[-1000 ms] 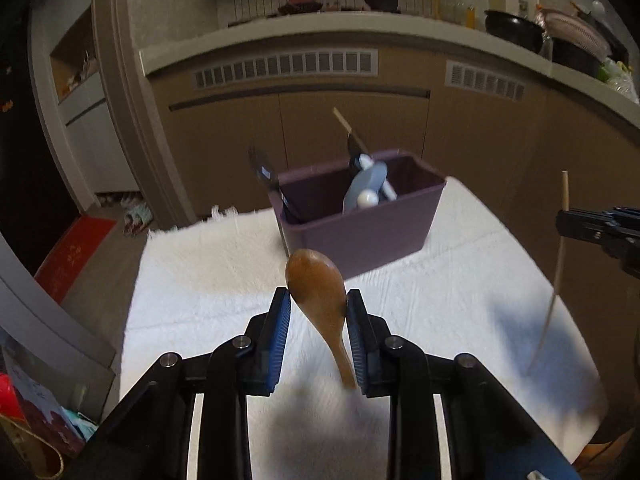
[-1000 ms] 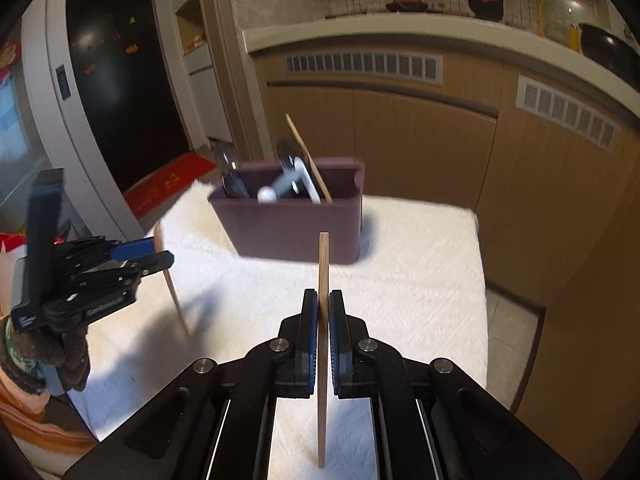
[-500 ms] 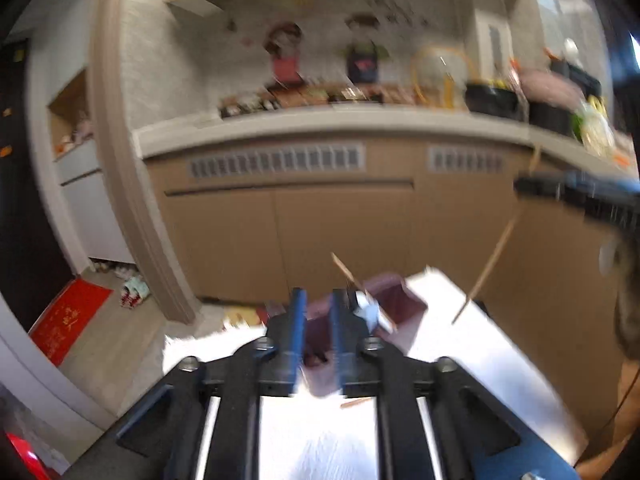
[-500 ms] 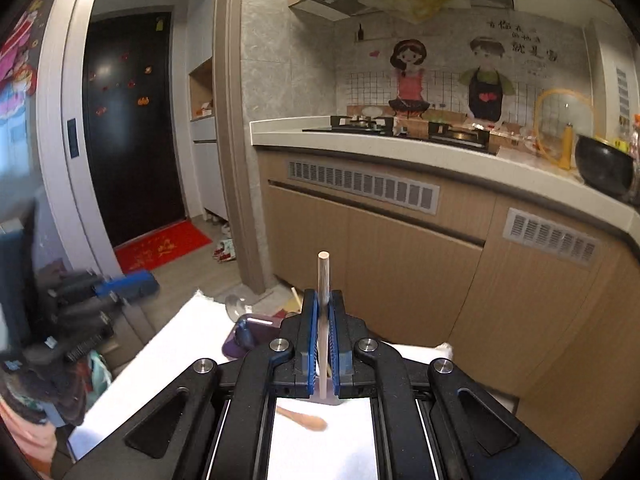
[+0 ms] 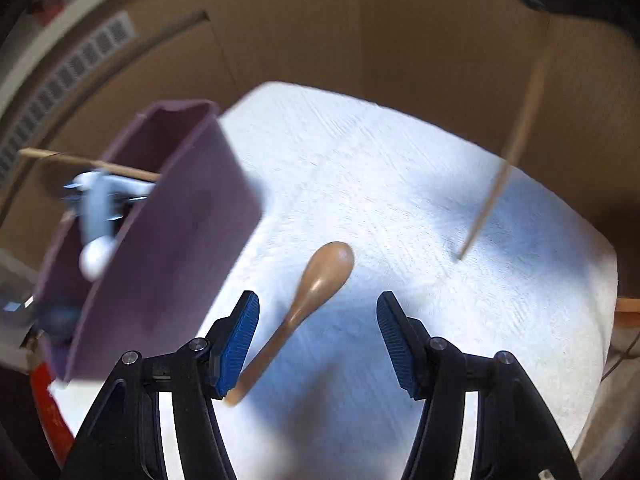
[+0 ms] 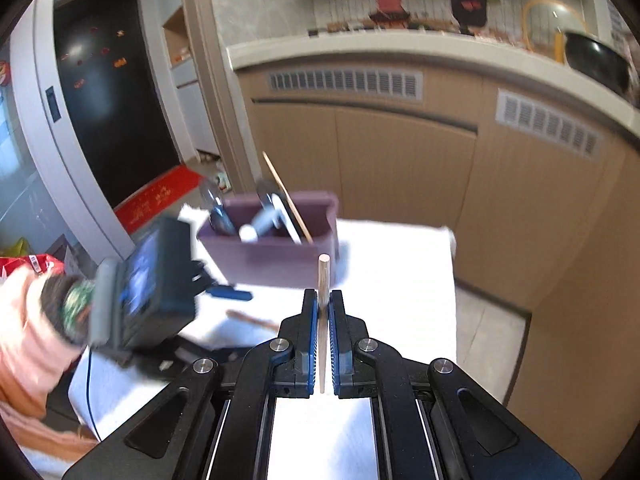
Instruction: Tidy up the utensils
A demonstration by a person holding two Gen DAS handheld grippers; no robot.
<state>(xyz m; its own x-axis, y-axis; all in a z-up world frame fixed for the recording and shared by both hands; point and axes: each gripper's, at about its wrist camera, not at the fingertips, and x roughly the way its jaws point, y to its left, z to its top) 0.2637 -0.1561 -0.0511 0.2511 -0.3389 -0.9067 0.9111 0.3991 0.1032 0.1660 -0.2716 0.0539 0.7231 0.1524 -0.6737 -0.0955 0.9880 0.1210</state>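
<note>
Our left tool has just been opening; the wooden spoon lies released beside the purple bin, not inside. Our right tool clenches a chopstick.

The purple bin crowds the left; white cloth rightward lies open.

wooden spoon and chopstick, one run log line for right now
left gripper: jaws just opening, unclamped | wooden spoon: on white cloth | right gripper: shut on chopstick | purple bin: holds utensils
</note>
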